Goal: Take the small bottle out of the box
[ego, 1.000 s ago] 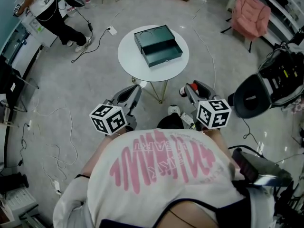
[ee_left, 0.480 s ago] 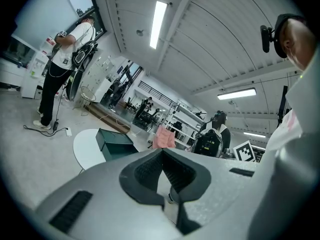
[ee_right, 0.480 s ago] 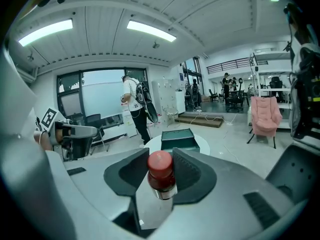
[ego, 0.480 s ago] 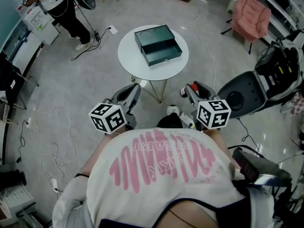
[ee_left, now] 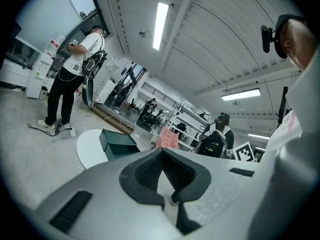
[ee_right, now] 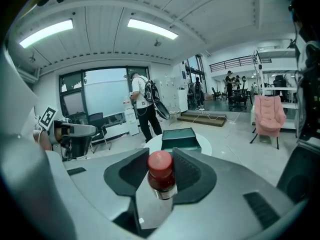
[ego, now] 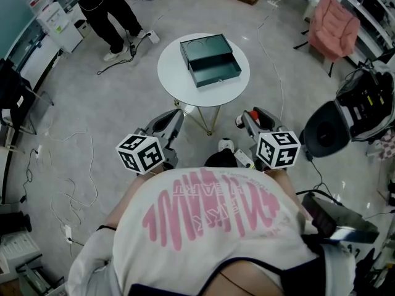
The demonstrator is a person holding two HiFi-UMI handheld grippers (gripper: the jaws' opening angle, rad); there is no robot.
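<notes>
Probably light, rigid and slick, small bottle (ee_right: 161, 174) sits pinched below its cap in right gripper (ee_right: 160, 160); left gripper (ee_left: 164, 173) closed, empty.

Smooth white tabletop (ego: 173, 73), matt dark-green box (ego: 207, 48), glossy red-capped small bottle (ee_right: 161, 176), polished grey floor (ego: 111, 103).

Red cap showing on the small bottle (ee_right: 161, 176), box (ego: 210, 59) appearing dark green, table (ego: 170, 73) under it showing plain white, far-right chair (ego: 333, 26) showing pink.
</notes>
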